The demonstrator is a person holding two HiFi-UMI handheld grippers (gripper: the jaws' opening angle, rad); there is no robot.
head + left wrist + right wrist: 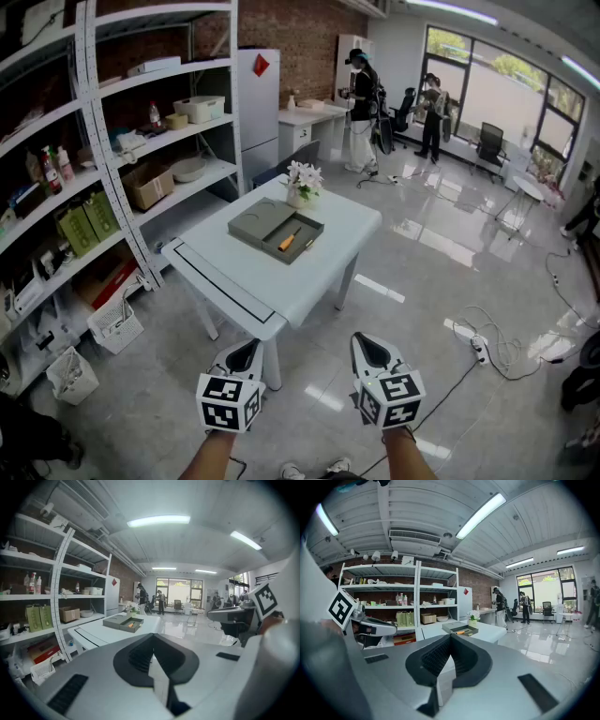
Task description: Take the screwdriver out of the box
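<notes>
Orange-handled screwdriver [290, 240] lies in the open grey box [310, 233] on the white table [225, 277], well ahead; left gripper [246, 352] and right gripper [367, 343] both closed, empty; step closer, open one wide, pinch the handle crosswise.

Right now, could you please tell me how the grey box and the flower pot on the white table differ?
The grey box lies flat and open; the flower pot stands upright. The box holds an orange-handled screwdriver; the pot holds white flowers. The box sits nearer the table's middle, the pot behind it toward the far edge. Both rest on the white table.
</notes>
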